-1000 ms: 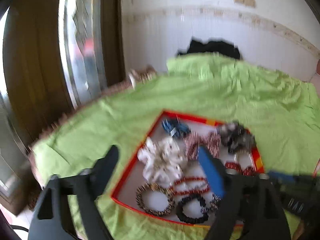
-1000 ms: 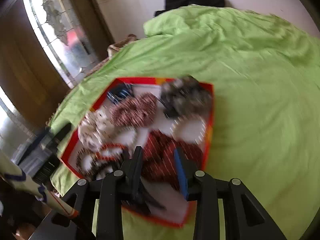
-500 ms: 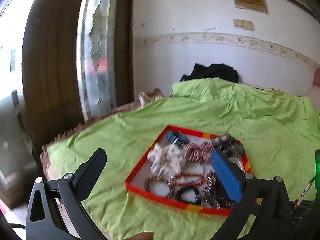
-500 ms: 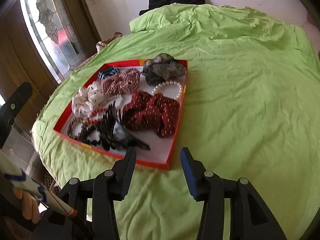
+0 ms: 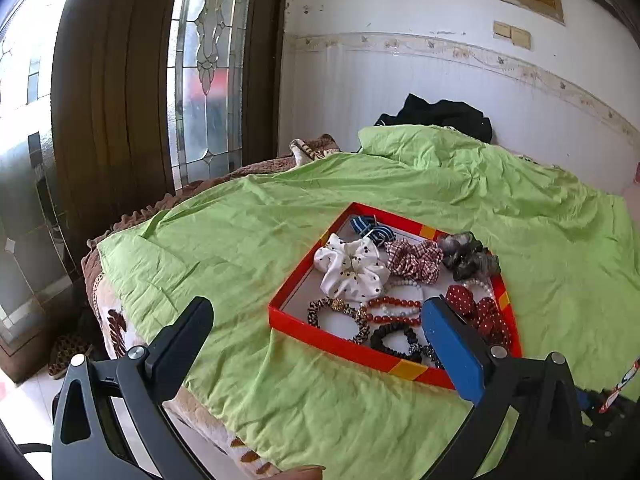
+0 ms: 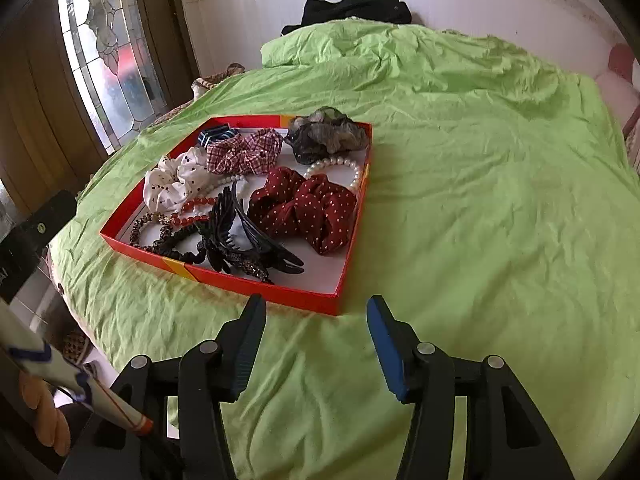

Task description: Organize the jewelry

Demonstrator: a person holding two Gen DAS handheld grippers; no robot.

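Both tongs pulled back from the red tray (image 6: 352,216) now, where a second ago hovering right over its contents. Left tongs (image 5: 316,320) spread as wide as they go, nothing between the jaws, after opening that last bit further. Right tongs (image 6: 316,316) just been opening too, now roughly half apart and empty, with only green bedsheet (image 6: 480,208) beneath. Nothing gripped on either side. Looks like a drop-off just completed and a retreat, so probably the close of a placing step, or of the whole tidy-up.

Tray resting on the bed, just ahead of the right tongs and slightly to their left; ahead of the left tongs and toward their right finger, which covers its near corner.

Counting inside the tray: five scrunchies, namely white dotted scrunchie (image 6: 176,184), checked scrunchie (image 6: 244,152), dark red dotted scrunchie (image 6: 304,208), grey scrunchie (image 6: 328,134), striped blue scrunchie (image 6: 218,134). One black claw clip (image 6: 240,240) nearest the right tongs. One pearl strand (image 6: 340,168). One red bead bracelet (image 5: 394,308). One leopard-print band (image 5: 340,316), one black band (image 5: 394,340). Nothing loose visible on the sheet around the tray.
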